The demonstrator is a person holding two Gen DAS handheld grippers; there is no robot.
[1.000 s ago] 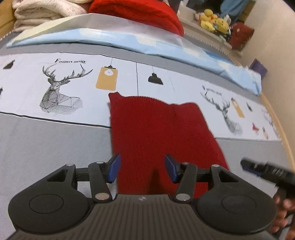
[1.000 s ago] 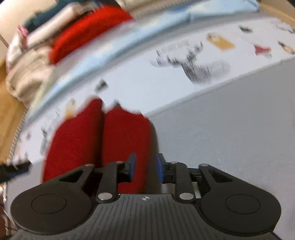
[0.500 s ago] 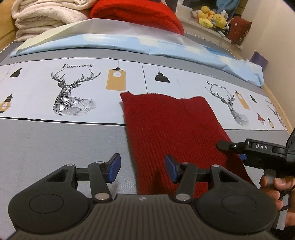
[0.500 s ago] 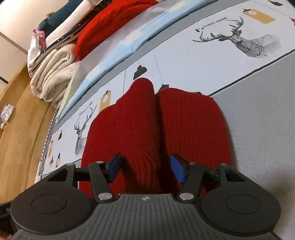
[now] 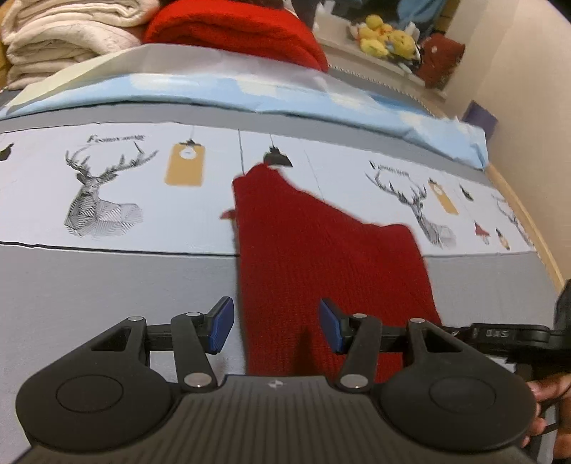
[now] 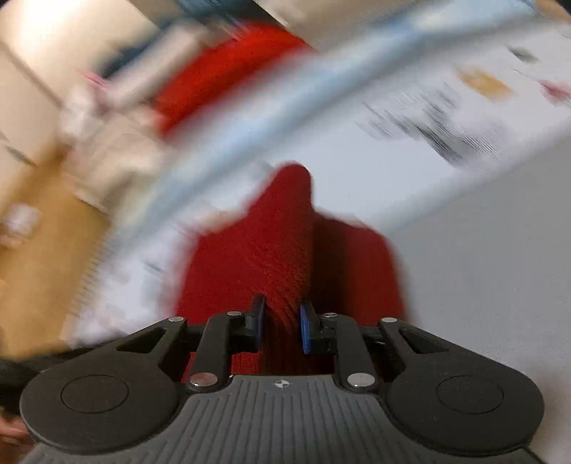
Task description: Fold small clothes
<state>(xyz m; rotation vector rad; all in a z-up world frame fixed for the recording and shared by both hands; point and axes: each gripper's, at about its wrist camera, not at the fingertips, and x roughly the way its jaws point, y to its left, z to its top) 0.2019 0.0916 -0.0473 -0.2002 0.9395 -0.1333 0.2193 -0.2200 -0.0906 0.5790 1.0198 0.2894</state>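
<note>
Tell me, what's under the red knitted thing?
The red knitted garment lies on a bed cover with a grey band and a pale strip printed with deer. Whatever print or other thing sits directly beneath the garment is covered, so I cannot tell.

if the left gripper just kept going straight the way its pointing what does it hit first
Most likely the red knit garment: the left gripper stands open over its near end, angled down at the bed. Depth is hard to judge.

Dark red knitted garment (image 5: pixel 321 257) lies on deer-print grey-and-white bed sheet (image 5: pixel 107 271), w/ folded light blue cloth (image 5: pixel 249 96) behind it; further back, cream blanket stack (image 5: pixel 60 39) left of bright red folded knit (image 5: pixel 232 28).
</note>
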